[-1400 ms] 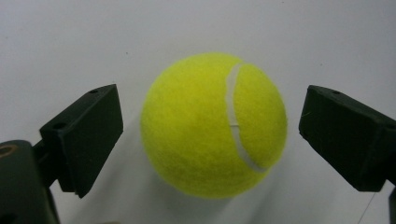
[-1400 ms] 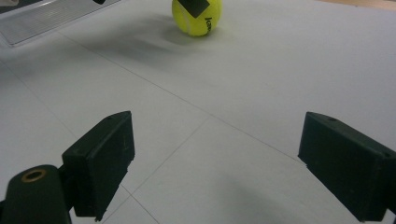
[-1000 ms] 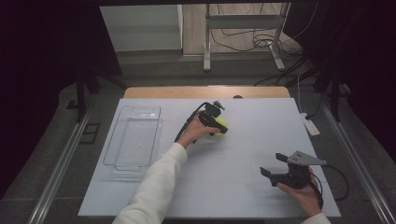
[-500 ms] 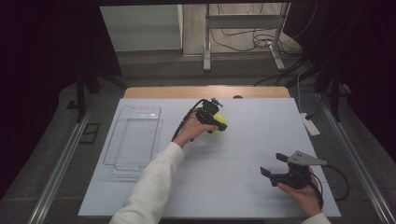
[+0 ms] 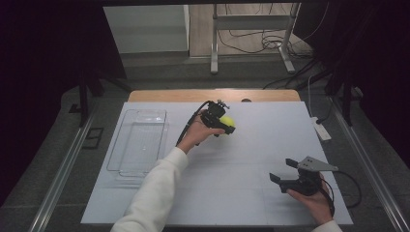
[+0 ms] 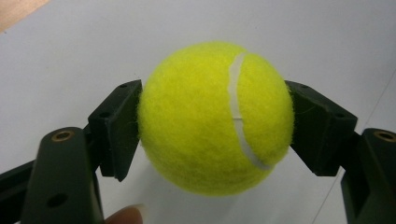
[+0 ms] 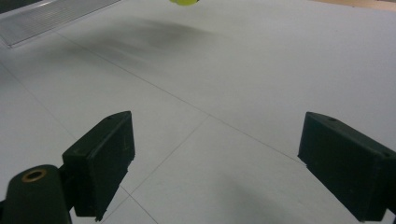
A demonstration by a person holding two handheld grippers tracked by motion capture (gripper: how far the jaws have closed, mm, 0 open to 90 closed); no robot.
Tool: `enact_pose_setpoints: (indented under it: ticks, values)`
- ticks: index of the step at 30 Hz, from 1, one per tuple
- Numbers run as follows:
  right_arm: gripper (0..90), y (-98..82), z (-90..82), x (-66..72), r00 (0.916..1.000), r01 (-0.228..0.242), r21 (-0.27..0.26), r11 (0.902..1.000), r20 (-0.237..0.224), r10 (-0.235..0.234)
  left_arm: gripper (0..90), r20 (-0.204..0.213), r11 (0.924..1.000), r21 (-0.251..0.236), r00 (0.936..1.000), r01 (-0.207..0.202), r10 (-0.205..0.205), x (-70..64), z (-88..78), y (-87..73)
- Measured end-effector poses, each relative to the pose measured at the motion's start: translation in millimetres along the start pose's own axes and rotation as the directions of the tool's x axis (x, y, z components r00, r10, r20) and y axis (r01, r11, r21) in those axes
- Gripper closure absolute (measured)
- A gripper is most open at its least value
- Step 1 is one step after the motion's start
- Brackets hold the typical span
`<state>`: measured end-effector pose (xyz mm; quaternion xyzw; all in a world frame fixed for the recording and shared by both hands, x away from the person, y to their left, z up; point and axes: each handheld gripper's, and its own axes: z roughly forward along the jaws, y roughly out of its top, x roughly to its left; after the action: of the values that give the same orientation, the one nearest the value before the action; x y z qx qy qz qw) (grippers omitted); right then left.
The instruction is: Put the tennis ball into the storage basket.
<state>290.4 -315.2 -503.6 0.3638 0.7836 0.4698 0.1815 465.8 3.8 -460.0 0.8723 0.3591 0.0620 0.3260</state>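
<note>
At the left of the table (image 5: 251, 193) lies a clear tray (image 5: 140, 140), long axis running away from the person, with nothing in it that can be made out. To its right, the left gripper (image 5: 226, 126) pinches a ball (image 5: 228, 121); in the left gripper view the ball (image 6: 215, 116) sits squarely between the two pads, one pressed to each side, with a soft shadow on the white surface below that suggests it is lifted clear. The relation that matters for the coming move, if the ball is meant for the tray, is that the tray lies to the left of the ball and a little nearer the person, well apart from it, with only bare table between, so nothing blocks a carry across. The left hand is much the nearer of the two to the tray. Further right, near the front edge, the right gripper (image 5: 285, 175) hangs with its jaws spread wide on nothing; its own view shows bare table (image 7: 261, 84) between the pads, the ball (image 7: 186, 2) just at the top edge and a corner of the tray (image 7: 51, 16) at upper left. A small white object lies at the table's right edge; what it is I cannot tell.
</note>
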Motion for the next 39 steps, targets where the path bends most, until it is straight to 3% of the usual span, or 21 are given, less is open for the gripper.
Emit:
enact_pose_setpoints:
  ticks: [39]
  values:
    - [11.2, -0.1, 0.4, 0.0, 1.0000, -0.003, 0.003, 1.0000, 0.008, 0.003, 26.4, 0.000, 0.9922, -0.124, 0.9999, -0.011, 0.011, -2.8, -33.5, -5.4]
